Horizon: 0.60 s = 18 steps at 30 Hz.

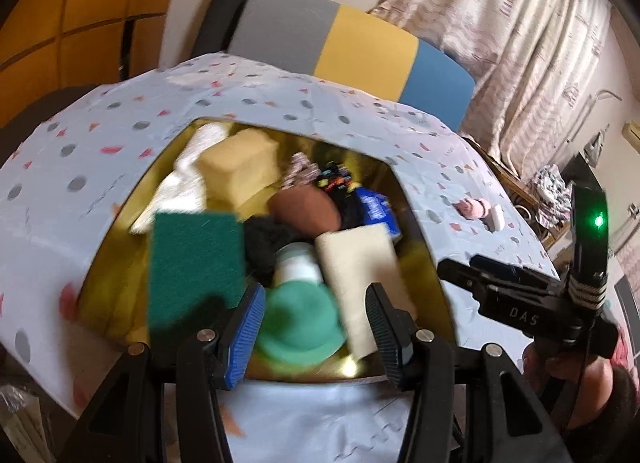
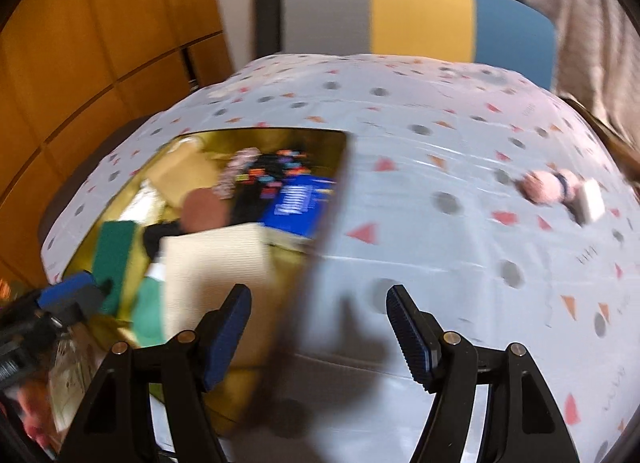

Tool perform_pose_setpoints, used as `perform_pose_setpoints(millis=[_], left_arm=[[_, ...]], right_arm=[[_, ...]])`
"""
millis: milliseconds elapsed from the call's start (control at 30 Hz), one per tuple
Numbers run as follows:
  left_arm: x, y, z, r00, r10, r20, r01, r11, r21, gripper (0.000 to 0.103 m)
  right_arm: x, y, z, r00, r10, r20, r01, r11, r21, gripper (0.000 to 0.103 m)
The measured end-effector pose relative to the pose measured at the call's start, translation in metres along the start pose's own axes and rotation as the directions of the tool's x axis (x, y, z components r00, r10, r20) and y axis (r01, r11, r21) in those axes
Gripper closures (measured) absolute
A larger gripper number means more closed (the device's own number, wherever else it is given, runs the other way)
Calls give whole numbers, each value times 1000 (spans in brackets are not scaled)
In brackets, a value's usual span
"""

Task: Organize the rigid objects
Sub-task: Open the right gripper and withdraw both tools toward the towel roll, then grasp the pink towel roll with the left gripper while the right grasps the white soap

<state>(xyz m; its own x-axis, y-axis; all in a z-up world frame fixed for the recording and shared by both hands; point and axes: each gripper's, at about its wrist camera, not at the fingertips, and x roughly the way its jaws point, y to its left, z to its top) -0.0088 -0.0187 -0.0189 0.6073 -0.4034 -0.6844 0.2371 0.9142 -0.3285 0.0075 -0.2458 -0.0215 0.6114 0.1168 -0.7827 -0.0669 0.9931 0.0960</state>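
Left wrist view: left tongs (image 1: 316, 327) are hanging wide over the near end of the gold tray (image 1: 424, 263), gripping nothing — the green cap (image 1: 300, 323) of a white bottle (image 1: 298, 267) is sitting right between the pads.

Handling guesses:
- Bottle is looking like rigid plastic, light, probably a bit slick. I'm judging the cap or the neck just below it as the best bite, across the narrow width.
- Blue box (image 1: 376, 209) at the far right of the tray is reading as stiff card, light — take it across its short sides.
- Green scouring pad (image 1: 196, 263), yellow sponge (image 1: 240, 167) and cream cloth (image 1: 360, 275) are soft (not the target class, and they're crowding the bottle, so snagging is a risk).
- Brown oval thing (image 1: 304, 211) — can't tell whether it's hard or soft.

Right wrist view: right tongs (image 2: 318, 327) are also standing wide and empty, straddling the tray's right edge, one pad over the tray and one over the cloth.

A pink object (image 2: 548, 185) and a small white block (image 2: 592, 201) are lying out on the surface, well apart from the tray; too blurred to grade stiffness.

Surface is covered in a pale blue cloth (image 2: 440, 143) with dots and triangles — looking thin and wrinkle-prone, so sliding things may drag it. Behind: a grey-yellow-blue chair back (image 2: 420, 15), wooden panels left, patterned curtain (image 1: 520, 23) right.
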Motion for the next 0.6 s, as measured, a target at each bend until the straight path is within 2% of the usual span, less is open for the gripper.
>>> perform_pose_setpoints(millis=[167, 267, 433, 533, 600], left_arm=[[17, -51, 35, 999, -48, 8, 47, 995, 88, 50], [37, -91, 53, 997, -71, -14, 72, 988, 138, 49], [80, -152, 73, 987, -140, -83, 153, 971, 184, 41], [112, -191, 81, 981, -146, -129, 172, 960, 221, 39], [134, -216, 84, 981, -120, -153, 157, 952, 264, 39]], right_arm=[[-10, -68, -10, 997, -81, 15, 79, 990, 121, 31], [-16, -105, -17, 991, -132, 22, 125, 975, 183, 30], [-27, -174, -35, 971, -240, 22, 223, 930, 293, 27], [-31, -212, -45, 959, -284, 15, 259, 895, 364, 27], [-35, -236, -52, 949, -314, 10, 282, 867, 411, 27]])
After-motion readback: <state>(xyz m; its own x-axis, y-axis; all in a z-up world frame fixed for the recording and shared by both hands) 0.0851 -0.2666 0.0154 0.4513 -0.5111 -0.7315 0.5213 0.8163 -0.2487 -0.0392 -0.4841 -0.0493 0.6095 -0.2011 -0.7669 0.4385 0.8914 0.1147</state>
